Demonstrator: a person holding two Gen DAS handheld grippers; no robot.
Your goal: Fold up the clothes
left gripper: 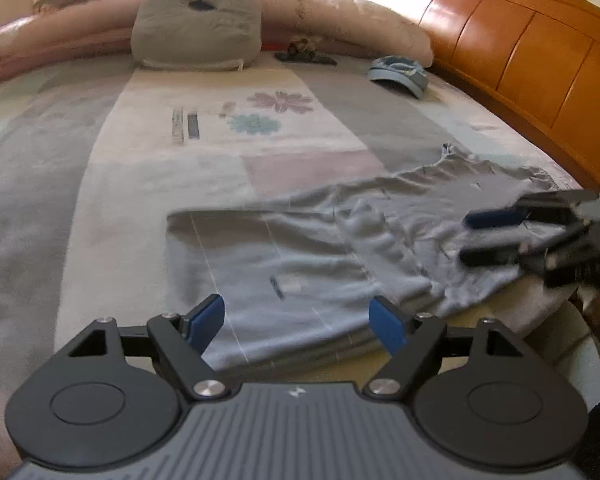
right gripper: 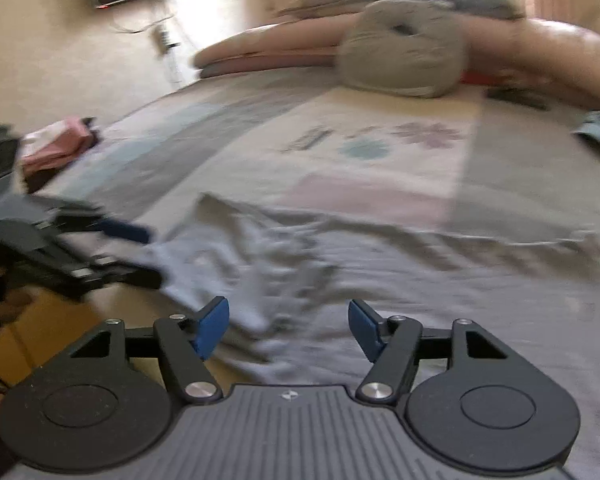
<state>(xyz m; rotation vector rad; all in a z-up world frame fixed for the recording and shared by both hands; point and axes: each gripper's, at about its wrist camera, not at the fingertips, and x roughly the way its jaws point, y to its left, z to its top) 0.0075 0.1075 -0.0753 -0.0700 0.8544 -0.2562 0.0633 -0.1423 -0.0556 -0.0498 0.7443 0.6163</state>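
A grey T-shirt [left gripper: 300, 248] lies rumpled on the patterned bedspread [left gripper: 100, 168], across the lower middle and right of the left wrist frame. The left gripper [left gripper: 298, 322] hovers over its near edge with blue-padded fingers [left gripper: 208, 320] spread wide and empty. The right gripper [right gripper: 288, 326] is likewise wide open above the shirt, holding nothing.

Each tool [left gripper: 298, 322] has black linkage arms; blue finger pads [left gripper: 206, 322]; silver pivot screws; a grey ribbed body [right gripper: 288, 432].
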